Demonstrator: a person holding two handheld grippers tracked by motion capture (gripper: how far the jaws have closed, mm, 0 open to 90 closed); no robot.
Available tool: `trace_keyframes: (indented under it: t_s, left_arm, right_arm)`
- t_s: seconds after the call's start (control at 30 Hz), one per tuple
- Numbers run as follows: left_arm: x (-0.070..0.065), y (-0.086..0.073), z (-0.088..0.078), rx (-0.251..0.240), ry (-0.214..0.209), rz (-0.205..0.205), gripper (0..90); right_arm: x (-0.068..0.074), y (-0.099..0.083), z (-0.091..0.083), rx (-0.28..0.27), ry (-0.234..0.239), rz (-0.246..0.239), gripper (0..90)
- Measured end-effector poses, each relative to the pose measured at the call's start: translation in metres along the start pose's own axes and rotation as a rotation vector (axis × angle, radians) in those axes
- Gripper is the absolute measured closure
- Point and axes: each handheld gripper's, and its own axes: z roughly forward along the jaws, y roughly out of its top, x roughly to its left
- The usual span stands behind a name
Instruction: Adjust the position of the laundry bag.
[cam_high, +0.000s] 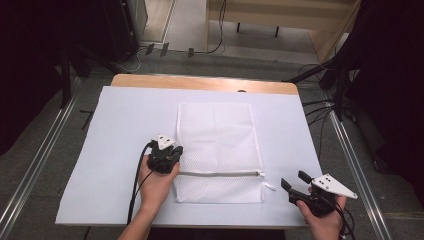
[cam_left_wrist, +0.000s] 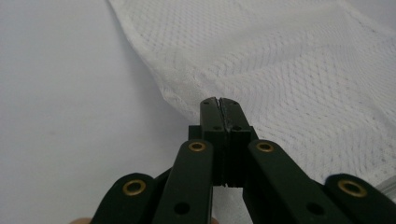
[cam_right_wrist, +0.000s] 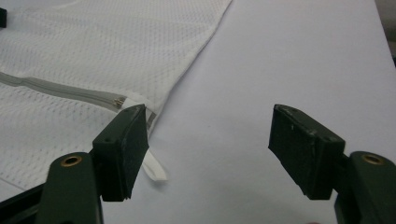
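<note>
- Mesh laundry bag (cam_high: 217, 150): white, flat on the white sheet (cam_high: 120, 130) that covers the table (cam_high: 200, 82). Its long axis runs away from the person; the short near end lies closest to both hands.
- Zipper (cam_high: 220, 174): grey, closed, crossing the bag from side to side near its near end, so at right angles to the bag's length. Its white pull tab (cam_high: 269, 186) hangs off the bag's right edge onto the sheet.
- Left gripper (cam_high: 172, 152): jaws clamped together, seen plainly in the left gripper view (cam_left_wrist: 219, 105). Tips sit at the bag's left edge, just above the zipper's left end. The mesh edge (cam_left_wrist: 175, 95) looks slightly raised there, but whether any fabric is nipped between the pads cannot be told.
- Right gripper (cam_high: 292, 182): jaws parted with nothing between them. It hovers over bare sheet off the bag's near right corner, apart from the bag.
- Key relation: the pull tab lies to the left of the right gripper, just beside its left pad (cam_right_wrist: 122, 149) in the right gripper view, where the tab (cam_right_wrist: 154, 168) trails toward the camera. The right hand is clearly the nearer one to it; the left sits at the zipper's far end.
- Judgement: the tab looks like the right gripper's next target, with the left steadying the opposite edge.
</note>
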Motion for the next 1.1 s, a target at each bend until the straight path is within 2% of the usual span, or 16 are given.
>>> trace_keyframes:
  t_s: [0.17, 0.23, 0.33, 0.5, 0.53, 0.63, 0.73, 0.83, 0.87, 1.0, 1.1]
  left_arm:
    - [0.018, -0.008, -0.016, -0.005, 0.015, -0.010, 90.0]
    - [0.020, -0.009, -0.018, -0.010, 0.015, -0.014, 90.0]
    - [0.031, -0.013, -0.025, -0.007, 0.020, -0.025, 90.0]
    - [0.045, -0.014, -0.024, -0.023, 0.030, -0.045, 90.0]
    - [0.046, -0.014, -0.024, -0.030, 0.032, -0.049, 85.5]
    - [0.042, -0.020, -0.029, -0.049, 0.027, -0.033, 58.1]
    - [0.038, -0.028, -0.034, -0.072, 0.009, -0.034, 46.3]
    - [0.034, -0.039, -0.037, -0.082, -0.009, -0.043, 42.5]
    - [0.032, -0.041, -0.040, -0.081, -0.013, -0.034, 40.3]
    - [0.028, -0.040, -0.046, -0.097, -0.024, -0.030, 36.0]
    - [0.026, -0.039, -0.048, -0.099, -0.034, -0.018, 33.7]
  right_arm:
    - [0.005, 0.000, 0.002, 0.004, 0.012, -0.020, 28.9]
    - [0.006, 0.000, 0.002, 0.005, 0.013, -0.020, 28.8]
    - [0.008, -0.001, 0.003, 0.007, 0.017, -0.027, 28.8]
    - [0.011, -0.001, 0.004, 0.009, 0.028, -0.028, 28.8]
    - [0.011, -0.002, 0.005, 0.011, 0.032, -0.032, 28.8]
    - [0.014, -0.002, 0.005, 0.013, 0.049, -0.028, 28.7]
    - [0.015, -0.001, 0.005, 0.006, 0.061, -0.016, 26.4]
    - [0.019, 0.000, 0.006, 0.011, 0.063, 0.003, 22.9]
    - [0.022, 0.003, 0.007, 0.020, 0.066, 0.010, 21.6]
    - [0.027, 0.007, 0.007, 0.017, 0.070, 0.021, 19.1]
    - [0.031, 0.009, 0.007, 0.007, 0.097, 0.041, 17.5]
